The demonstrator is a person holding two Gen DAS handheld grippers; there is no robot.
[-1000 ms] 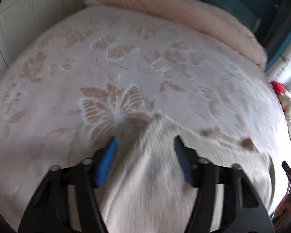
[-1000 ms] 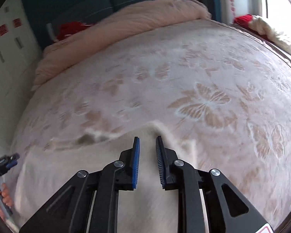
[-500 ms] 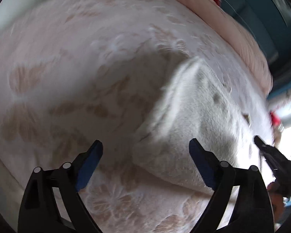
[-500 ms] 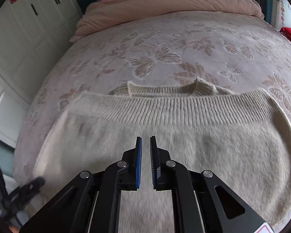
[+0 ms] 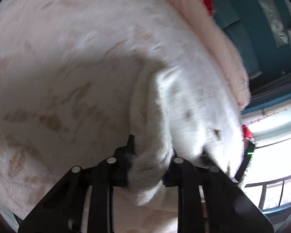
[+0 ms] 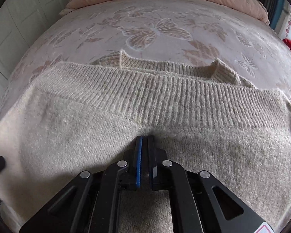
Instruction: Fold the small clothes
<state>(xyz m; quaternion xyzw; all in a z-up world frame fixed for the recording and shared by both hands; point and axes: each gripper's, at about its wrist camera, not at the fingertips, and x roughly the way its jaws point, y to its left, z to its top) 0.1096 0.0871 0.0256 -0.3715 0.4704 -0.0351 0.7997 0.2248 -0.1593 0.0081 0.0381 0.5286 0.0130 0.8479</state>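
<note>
My left tongs (image 5: 149, 167) closing on sweater (image 6: 145, 136) edge, which runs upper right; right tongs (image 6: 144, 141) shut, empty, pressing mid-body.

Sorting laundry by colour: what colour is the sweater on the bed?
Cream-beige knit sweater with a ribbed band, clearest in the right wrist view.

The left hand-held gripper (image 5: 151, 151) points steeply down, its jaws closing with a fold of the sweater (image 5: 184, 104) between them. The right hand-held gripper (image 6: 144, 141) also points steeply down, jaws together, tips against the knit.
</note>
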